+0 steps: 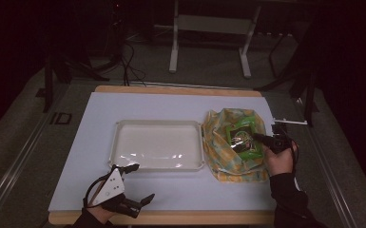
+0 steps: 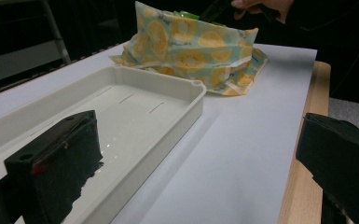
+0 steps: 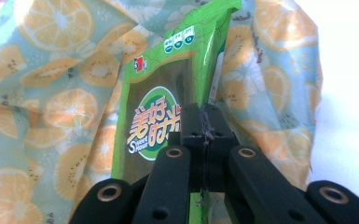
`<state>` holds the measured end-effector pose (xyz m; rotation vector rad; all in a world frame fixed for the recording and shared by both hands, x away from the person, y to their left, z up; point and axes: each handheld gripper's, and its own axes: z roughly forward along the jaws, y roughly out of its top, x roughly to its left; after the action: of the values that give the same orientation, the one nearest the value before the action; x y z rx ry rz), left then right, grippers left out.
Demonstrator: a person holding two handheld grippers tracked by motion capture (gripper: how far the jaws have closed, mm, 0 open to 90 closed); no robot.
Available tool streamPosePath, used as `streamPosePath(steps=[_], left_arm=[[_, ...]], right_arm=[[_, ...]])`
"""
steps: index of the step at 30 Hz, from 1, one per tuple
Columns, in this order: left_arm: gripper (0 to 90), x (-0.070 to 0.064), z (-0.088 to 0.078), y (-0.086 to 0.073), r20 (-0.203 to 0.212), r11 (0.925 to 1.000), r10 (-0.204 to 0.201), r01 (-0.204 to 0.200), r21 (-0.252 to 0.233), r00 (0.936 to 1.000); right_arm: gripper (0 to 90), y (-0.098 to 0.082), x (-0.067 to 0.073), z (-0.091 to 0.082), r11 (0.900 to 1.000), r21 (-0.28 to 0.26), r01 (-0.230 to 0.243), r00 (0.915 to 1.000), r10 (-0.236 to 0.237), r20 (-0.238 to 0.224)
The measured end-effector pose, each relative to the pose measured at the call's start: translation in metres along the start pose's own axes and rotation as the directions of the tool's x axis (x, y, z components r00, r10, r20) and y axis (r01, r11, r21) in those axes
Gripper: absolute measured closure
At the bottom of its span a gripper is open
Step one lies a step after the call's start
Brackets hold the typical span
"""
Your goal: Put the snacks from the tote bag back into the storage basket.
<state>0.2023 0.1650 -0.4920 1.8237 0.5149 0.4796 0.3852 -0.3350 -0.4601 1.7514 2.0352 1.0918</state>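
Note:
A fruit-patterned cloth bag (image 1: 228, 142) lies on the right of the white mat, also seen as the cloth bag (image 2: 191, 46) and the cloth bag (image 3: 51, 93). A green snack packet (image 1: 245, 137) rises out of its mouth; the same packet (image 3: 168, 102) has its edge pinched in my right gripper (image 3: 204, 122). That right gripper (image 1: 259, 138) is shut on it from the right. My left gripper (image 1: 142, 183) rests open near the front edge, with nothing between its fingers (image 2: 60, 163). A white tray (image 1: 119, 142) stands in the middle; its rim (image 2: 186, 93) is near the left jaw.
The white mat (image 1: 90, 142) covers a wooden table (image 1: 171, 217) whose edge shows at the front. Metal frame legs (image 1: 173, 52) stand on the floor beyond the table. A small white bracket (image 1: 290, 121) lies at the table's right edge.

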Motion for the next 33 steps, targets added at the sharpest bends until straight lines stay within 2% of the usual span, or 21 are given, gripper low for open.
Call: streamPosePath(steps=[7, 14, 18, 33], left_arm=[[0.4, 0.000, 0.000, 0.000, -0.001, 1.0000, 0.008, -0.008, -0.004, 1.0000], [0.4, 0.000, 0.000, 0.000, 0.000, 0.9999, 0.007, -0.007, -0.010, 1.0000], [0.4, 0.000, 0.000, 0.000, -0.001, 0.9999, 0.006, -0.006, -0.011, 1.0000], [0.4, -0.001, -0.002, 0.000, -0.004, 0.9996, 0.014, -0.014, -0.023, 0.9999]], right_arm=[[89.2, 0.003, -0.001, -0.012, 0.999, -0.028, -0.015, 0.9998, 0.015, 0.009], [89.2, 0.008, -0.003, -0.028, 0.998, -0.065, 0.001, 0.9994, 0.001, 0.035], [89.2, 0.009, -0.009, -0.035, 0.996, -0.079, -0.028, 0.9992, 0.030, 0.027], [89.2, 0.014, -0.011, -0.058, 0.990, -0.124, -0.060, 0.9979, 0.063, 0.015]])
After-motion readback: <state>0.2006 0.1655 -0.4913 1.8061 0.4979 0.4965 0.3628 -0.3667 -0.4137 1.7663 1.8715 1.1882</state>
